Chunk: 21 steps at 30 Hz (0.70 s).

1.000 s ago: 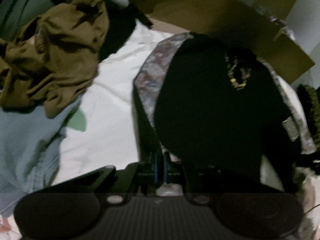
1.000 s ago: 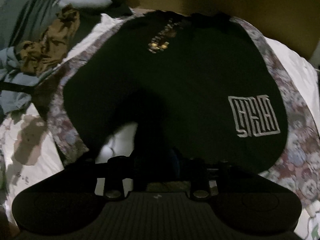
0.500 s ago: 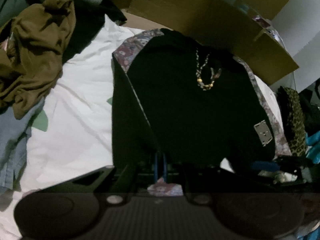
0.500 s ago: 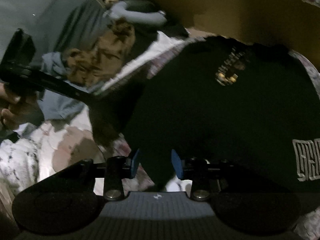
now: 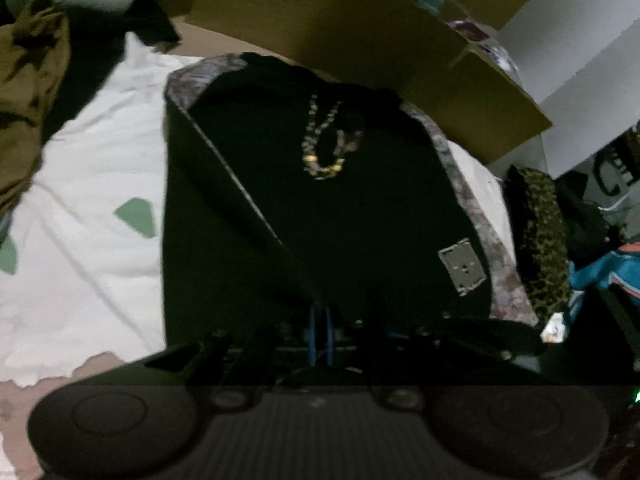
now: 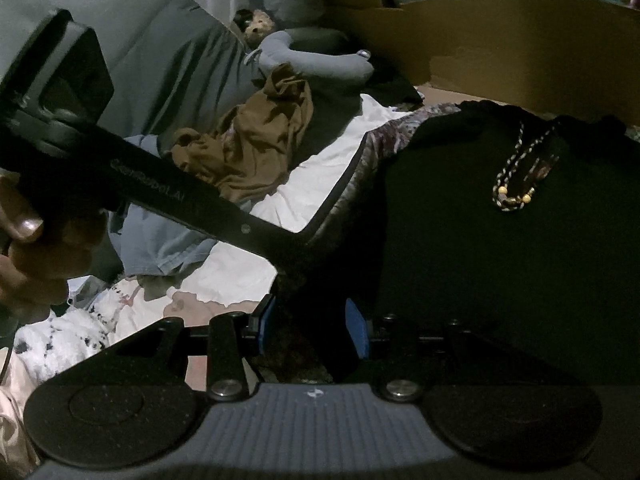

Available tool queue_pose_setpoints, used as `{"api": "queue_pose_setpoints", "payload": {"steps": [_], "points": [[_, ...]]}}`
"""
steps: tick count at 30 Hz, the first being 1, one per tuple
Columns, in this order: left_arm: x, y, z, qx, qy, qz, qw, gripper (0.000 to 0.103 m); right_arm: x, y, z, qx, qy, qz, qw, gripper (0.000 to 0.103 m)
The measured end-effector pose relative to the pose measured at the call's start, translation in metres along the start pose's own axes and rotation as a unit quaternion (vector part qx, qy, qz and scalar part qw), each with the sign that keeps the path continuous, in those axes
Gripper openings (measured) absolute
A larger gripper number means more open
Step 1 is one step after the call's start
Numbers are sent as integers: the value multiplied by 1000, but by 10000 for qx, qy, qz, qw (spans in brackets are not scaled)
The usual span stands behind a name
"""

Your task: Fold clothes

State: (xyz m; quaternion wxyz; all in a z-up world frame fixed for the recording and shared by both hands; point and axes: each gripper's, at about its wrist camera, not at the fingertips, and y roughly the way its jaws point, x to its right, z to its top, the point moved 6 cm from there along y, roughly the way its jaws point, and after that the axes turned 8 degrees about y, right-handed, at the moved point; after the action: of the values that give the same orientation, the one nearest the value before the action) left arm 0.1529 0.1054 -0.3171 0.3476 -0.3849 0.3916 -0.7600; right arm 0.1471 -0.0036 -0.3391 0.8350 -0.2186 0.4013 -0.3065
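White sheet (image 5: 92,184) with green patches (image 5: 136,216) fills left of the left wrist view. Cardboard box (image 5: 360,40) runs across the top; white wall (image 5: 568,60) at upper right. Leopard-print item (image 5: 540,240) at right edge, teal fabric (image 5: 600,272) just beyond it. In the right wrist view: grey neck pillow (image 6: 316,60) upper centre, small plush toy (image 6: 256,26) above it, dark grey cushion (image 6: 192,80) upper left.

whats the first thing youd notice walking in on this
A black top with floral sleeves and a beaded necklace fills the middle of the white bedsheet, its near left edge pinched in the shut left gripper. A crumpled brown garment lies further left.
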Motion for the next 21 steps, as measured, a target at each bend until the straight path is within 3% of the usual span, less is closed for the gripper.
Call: {"api": "queue_pose_setpoints", "payload": {"steps": [17, 19, 21], "points": [[51, 22, 3, 77, 86, -704, 9975, 5, 22, -1, 4, 338, 145, -425, 9984, 45], [57, 25, 2, 99, 140, -751, 9970, 5, 25, -1, 1, 321, 161, -468, 9983, 41], [62, 27, 2, 100, 158, -815, 9965, 5, 30, -1, -2, 301, 188, -542, 9979, 17]]}}
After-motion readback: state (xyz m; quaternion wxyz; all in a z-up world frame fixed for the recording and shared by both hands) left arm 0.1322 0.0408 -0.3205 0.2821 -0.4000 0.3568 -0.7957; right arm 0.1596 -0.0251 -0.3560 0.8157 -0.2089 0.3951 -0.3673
